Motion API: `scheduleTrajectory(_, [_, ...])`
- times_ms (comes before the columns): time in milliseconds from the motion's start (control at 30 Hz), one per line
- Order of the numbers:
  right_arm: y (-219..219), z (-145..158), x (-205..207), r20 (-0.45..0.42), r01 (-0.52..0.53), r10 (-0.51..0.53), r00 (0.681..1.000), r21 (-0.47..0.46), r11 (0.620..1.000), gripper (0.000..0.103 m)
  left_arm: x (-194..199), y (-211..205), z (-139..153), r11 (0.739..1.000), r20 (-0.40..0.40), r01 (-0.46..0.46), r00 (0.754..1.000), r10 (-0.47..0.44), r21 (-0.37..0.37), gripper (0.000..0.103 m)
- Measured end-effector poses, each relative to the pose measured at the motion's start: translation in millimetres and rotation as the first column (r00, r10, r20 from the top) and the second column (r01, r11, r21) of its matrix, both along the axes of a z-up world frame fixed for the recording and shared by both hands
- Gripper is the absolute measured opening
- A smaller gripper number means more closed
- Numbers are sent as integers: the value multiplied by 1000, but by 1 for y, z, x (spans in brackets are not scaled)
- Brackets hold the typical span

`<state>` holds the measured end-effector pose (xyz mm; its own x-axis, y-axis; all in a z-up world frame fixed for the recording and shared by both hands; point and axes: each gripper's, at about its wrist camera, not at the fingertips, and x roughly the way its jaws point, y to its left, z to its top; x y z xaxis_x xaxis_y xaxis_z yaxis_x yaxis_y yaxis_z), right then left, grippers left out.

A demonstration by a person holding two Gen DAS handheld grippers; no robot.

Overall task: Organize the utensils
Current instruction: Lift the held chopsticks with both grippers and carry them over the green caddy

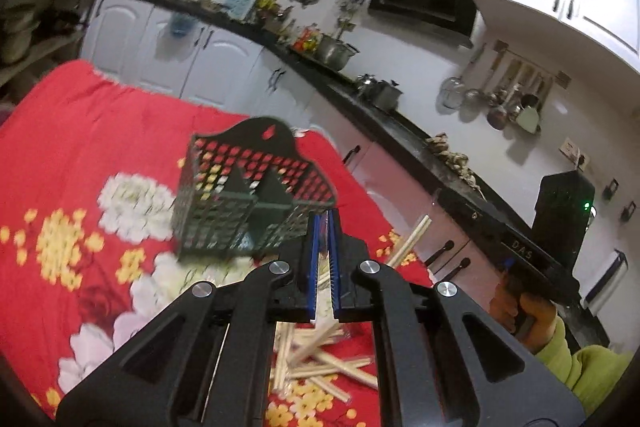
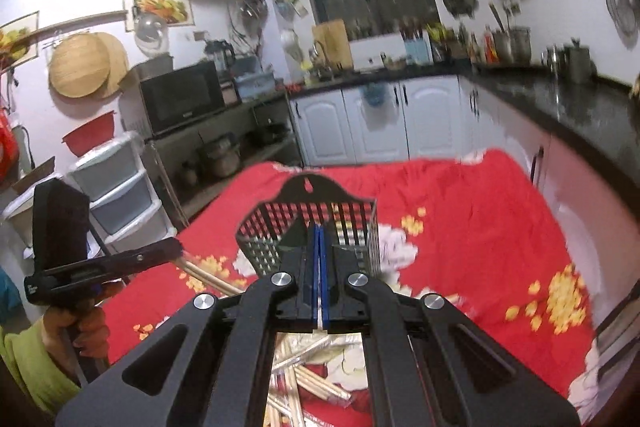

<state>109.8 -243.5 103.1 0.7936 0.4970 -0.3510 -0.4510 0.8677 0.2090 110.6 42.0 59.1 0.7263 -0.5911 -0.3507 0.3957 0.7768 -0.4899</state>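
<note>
Left wrist view: I see my left gripper [image 1: 323, 227] with its jaws nearly shut on a thin pale stick, probably a chopstick [image 1: 325, 301], that shows in the slit between the blue pads. The dark mesh utensil basket [image 1: 244, 195] stands on the red flowered cloth [image 1: 80, 131] just ahead and left of the fingertips. Loose chopsticks [image 1: 328, 359] lie scattered on the cloth beneath the jaws. In the right wrist view my right gripper [image 2: 319, 239] has its jaws pressed together; a pale sliver shows low in the gap, and I cannot tell whether it is gripped. The basket sits directly beyond the tips, with chopsticks [image 2: 312, 379] below.
</note>
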Motion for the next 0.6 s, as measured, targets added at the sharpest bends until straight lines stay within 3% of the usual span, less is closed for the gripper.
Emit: scheduleTrajectory(600, [-25,40,-13,129,58,-61,990,24,998,1,19,-45,48,993,107,115,987,-117,24,2])
